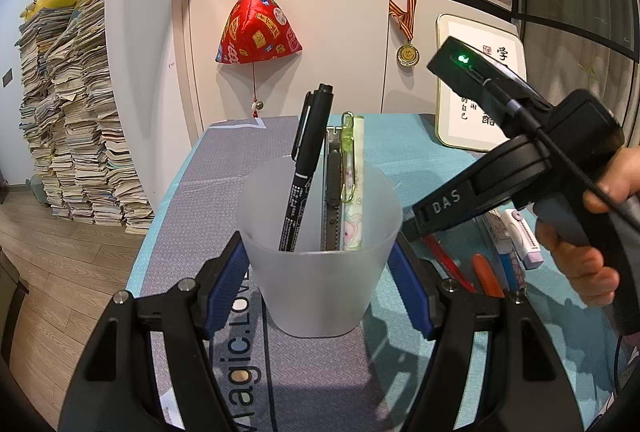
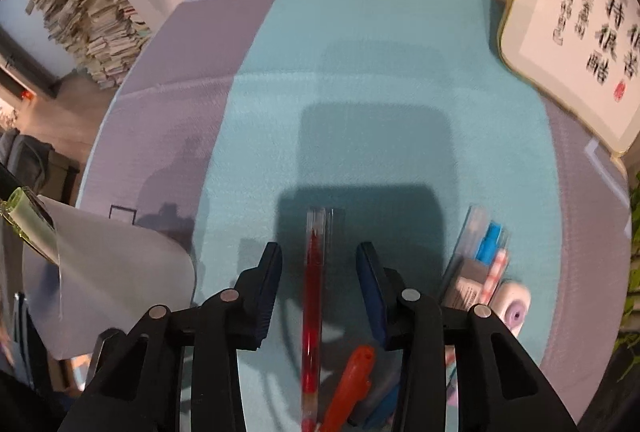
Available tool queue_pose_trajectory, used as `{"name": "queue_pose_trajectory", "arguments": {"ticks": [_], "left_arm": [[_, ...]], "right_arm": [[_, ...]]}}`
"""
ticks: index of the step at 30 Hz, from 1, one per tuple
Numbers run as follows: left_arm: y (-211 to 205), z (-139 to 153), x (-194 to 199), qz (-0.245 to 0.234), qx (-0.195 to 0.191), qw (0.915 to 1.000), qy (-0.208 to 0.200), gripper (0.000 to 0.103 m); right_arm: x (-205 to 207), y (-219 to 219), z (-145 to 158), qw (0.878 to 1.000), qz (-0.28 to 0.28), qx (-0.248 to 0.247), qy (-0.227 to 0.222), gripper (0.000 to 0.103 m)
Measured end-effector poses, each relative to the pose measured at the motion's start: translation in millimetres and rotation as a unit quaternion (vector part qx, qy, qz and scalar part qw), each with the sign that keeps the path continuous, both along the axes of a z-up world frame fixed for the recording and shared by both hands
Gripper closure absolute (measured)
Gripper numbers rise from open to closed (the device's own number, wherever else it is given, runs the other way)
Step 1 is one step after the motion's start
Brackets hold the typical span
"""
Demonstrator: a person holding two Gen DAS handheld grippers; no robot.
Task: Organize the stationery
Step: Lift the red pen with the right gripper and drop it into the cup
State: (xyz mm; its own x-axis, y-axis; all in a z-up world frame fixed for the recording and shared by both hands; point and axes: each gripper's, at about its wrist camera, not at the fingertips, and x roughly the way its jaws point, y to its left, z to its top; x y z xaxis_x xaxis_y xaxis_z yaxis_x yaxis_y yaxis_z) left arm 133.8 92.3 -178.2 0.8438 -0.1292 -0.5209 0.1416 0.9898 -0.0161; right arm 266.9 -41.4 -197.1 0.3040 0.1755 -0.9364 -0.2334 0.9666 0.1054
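Your right hand-held gripper [image 2: 319, 264] is spread astride the red pen [image 2: 313, 312]; lower, centre, then pinch, while the left hand-held gripper [image 1: 318, 258] pinches the cup [image 1: 320, 256]

Left gripper [image 1: 320, 264] clamps at both sides; right gripper [image 2: 319, 264] hangs spread, empty.

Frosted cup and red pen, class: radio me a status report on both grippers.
Left gripper shut on frosted cup, three pens inside. Right gripper open, straddling red pen lying on teal mat. Orange pen alongside, close.
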Motion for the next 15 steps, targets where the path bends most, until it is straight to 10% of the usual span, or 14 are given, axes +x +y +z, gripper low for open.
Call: {"name": "queue_pose_trajectory", "arguments": {"ticks": [5,15], "left_arm": [[0,0,0,0.000,0.000,1.0000,0.000,0.033],[0,0,-1,0.000,0.000,1.0000,0.000,0.033]], "right_arm": [[4,12,-2,0.999,0.018,-0.038,-0.023,0.087],[-21,-5,44,0.997,0.016,0.037,-0.067,0.088]]}}
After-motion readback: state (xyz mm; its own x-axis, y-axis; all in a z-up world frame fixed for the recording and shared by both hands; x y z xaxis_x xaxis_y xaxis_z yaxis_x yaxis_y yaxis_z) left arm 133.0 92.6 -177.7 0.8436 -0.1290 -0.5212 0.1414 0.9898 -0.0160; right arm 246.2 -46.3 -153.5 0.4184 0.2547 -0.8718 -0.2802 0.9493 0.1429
